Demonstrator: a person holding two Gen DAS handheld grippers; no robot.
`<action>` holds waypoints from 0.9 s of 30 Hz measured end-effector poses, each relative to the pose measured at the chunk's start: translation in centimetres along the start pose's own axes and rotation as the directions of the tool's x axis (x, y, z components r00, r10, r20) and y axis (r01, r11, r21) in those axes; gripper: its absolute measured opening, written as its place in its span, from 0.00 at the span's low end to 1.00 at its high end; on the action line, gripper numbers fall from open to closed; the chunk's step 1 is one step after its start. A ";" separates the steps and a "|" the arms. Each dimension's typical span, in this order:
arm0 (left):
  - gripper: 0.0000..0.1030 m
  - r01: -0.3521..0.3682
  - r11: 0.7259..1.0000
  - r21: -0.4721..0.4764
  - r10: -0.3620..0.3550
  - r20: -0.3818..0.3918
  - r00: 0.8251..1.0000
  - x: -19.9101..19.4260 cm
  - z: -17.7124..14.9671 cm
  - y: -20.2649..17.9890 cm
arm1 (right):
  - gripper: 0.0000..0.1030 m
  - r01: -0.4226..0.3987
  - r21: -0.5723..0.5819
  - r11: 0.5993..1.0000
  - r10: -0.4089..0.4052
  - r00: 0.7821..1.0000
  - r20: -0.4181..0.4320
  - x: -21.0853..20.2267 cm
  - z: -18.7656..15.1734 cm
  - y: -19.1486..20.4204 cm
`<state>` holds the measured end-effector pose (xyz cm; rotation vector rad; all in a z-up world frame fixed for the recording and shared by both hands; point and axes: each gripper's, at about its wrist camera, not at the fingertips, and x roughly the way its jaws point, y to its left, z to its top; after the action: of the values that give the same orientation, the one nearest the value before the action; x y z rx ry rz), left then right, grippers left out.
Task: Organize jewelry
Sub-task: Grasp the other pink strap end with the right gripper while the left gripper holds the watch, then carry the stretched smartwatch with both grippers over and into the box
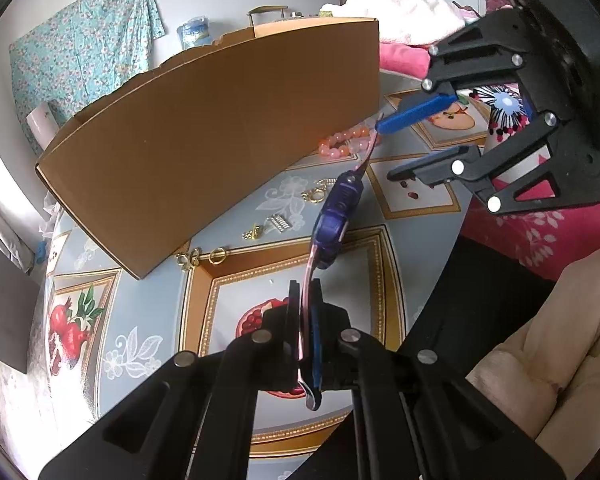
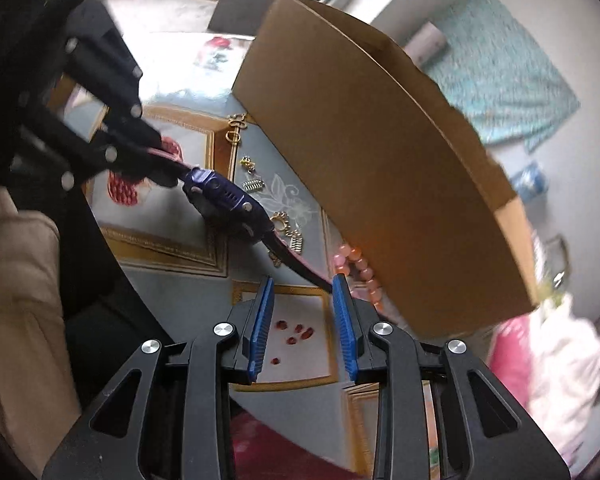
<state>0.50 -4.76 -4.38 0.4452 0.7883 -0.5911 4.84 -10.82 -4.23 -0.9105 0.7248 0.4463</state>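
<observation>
Gripping watch (image 1: 338,216) strap, left tool (image 1: 306,320) clamps; right tool (image 2: 302,320) open, empty; jewelry still on bench (image 1: 148,360), box (image 1: 220,128) unfilled.

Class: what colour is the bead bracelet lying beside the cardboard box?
Pale pink-orange; the bead bracelet shows best in the left wrist view.

We see a matt brown cardboard box (image 1: 204,136) on a glossy printed tablecloth (image 1: 148,340). The watch (image 1: 338,216) looks like shiny purple plastic; the beads (image 1: 340,146) are smooth and translucent.
</observation>
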 end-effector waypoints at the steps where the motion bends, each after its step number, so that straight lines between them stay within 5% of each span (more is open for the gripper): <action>1: 0.04 -0.002 1.000 0.002 0.002 -0.002 1.000 0.0 0.0 -0.1 | 0.27 0.002 -0.010 1.000 -0.002 1.000 0.002 0.0 0.1 0.0; 9: 0.04 0.003 1.000 -0.003 -0.003 -0.021 1.000 0.5 -0.2 0.0 | 0.31 0.052 -0.116 0.992 -0.051 0.999 0.017 0.6 1.3 0.8; 17: 0.04 -0.016 1.000 0.003 0.016 -0.026 1.000 0.7 -0.2 0.1 | 0.32 -0.027 -0.109 0.994 0.024 0.999 -0.028 2.6 1.0 1.0; 21: 0.04 -0.019 1.000 -0.004 0.019 -0.026 0.999 0.7 -0.2 -0.1 | 0.09 -0.033 -0.033 0.999 0.032 0.999 -0.042 3.0 0.6 0.7; 27: 0.04 -0.034 0.999 -0.018 0.034 -0.007 0.999 0.1 -0.3 0.0 | 0.02 -0.035 0.194 0.980 0.038 0.999 -0.010 2.7 0.1 -0.4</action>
<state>0.42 -4.63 -4.64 0.4432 0.7906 -0.5504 7.00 -10.80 -5.90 -0.7187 0.7839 0.3945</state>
